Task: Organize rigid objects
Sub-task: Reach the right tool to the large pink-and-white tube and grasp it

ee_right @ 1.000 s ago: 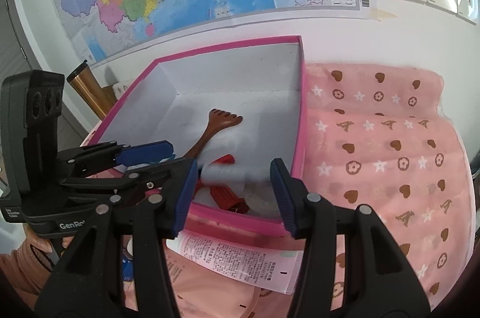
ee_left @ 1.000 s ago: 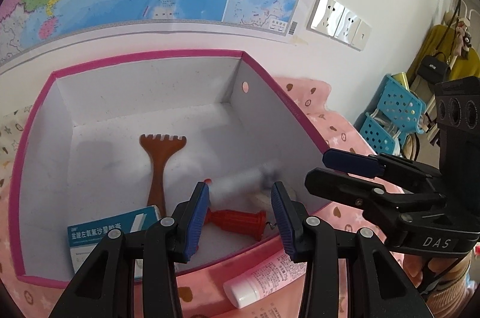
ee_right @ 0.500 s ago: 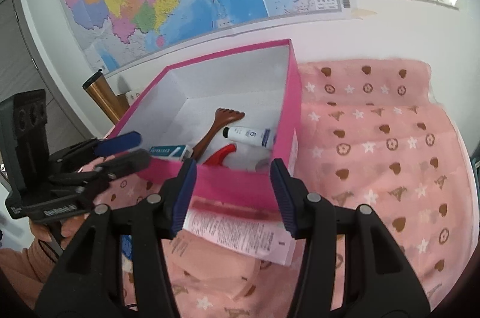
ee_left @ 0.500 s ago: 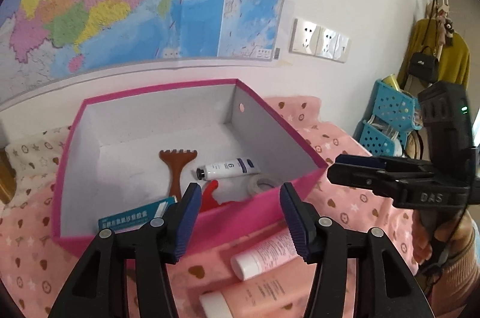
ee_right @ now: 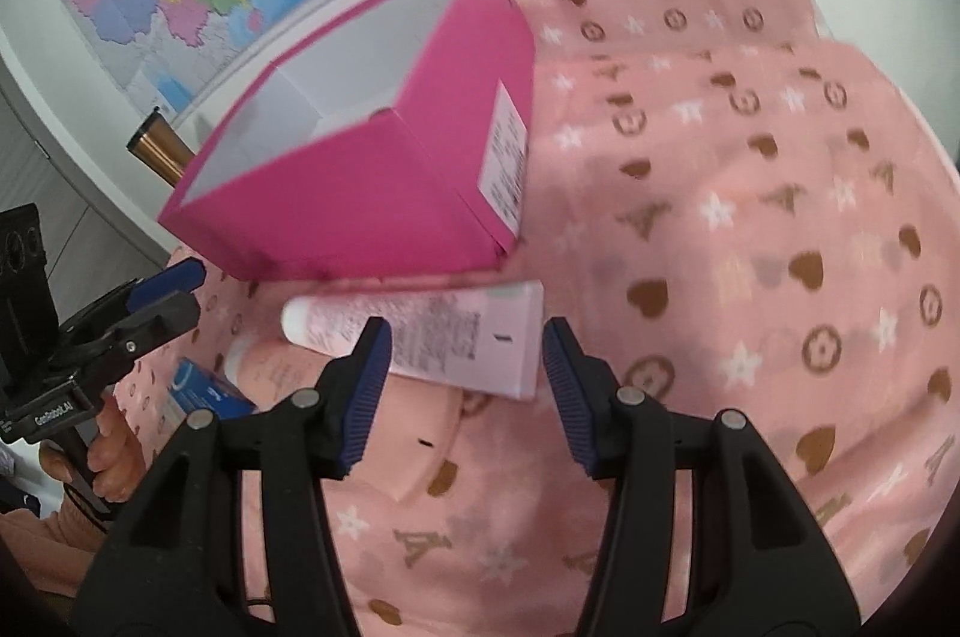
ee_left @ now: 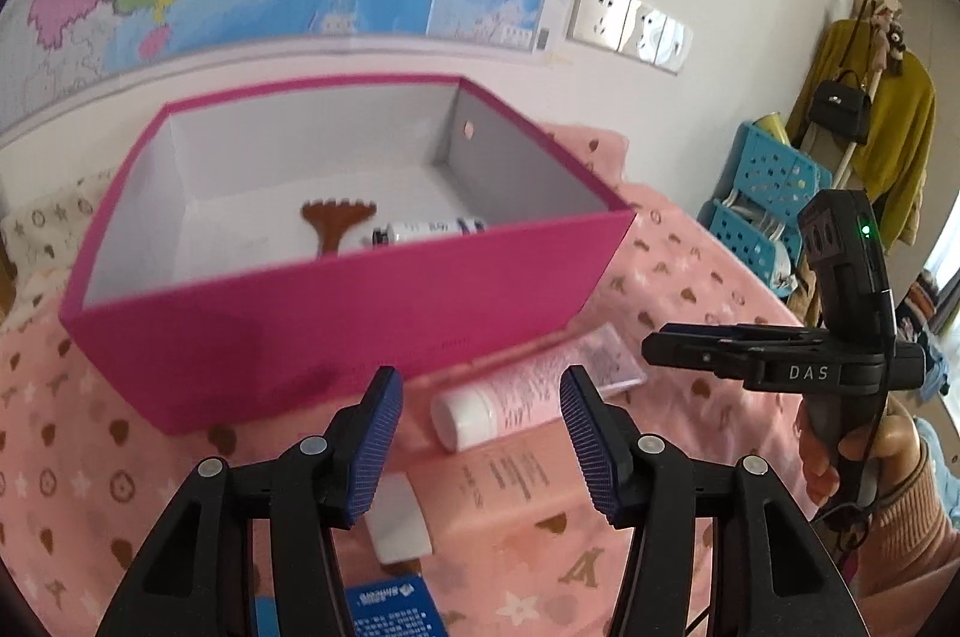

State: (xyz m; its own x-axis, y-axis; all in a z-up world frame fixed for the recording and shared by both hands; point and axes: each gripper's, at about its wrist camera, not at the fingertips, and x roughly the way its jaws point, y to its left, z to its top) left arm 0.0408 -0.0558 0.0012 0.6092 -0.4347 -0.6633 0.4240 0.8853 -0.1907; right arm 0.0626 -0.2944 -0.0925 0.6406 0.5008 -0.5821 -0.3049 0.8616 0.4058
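both empty and spread wide, the right hand-held gripper (ee_right: 465, 388) is lining up on the pink tube (ee_right: 420, 334) lying near the box (ee_right: 372, 181), the left hand-held gripper (ee_left: 477, 442) hovering opposite.

I've pulled both grippers back and down from the pink box (ee_left: 336, 313). A second ago my left gripper (ee_left: 477, 448) was over the open top, looking down on the comb (ee_left: 336, 223) and a red tool; now it faces the box's outer front wall, fingers apart over the pink tube (ee_left: 528, 394). The white tube (ee_left: 429, 230), a blur falling in then, now lies in the box beside the comb. My right gripper (ee_right: 465, 391) has dropped from the rim to hang over the pink tube (ee_right: 420, 331).
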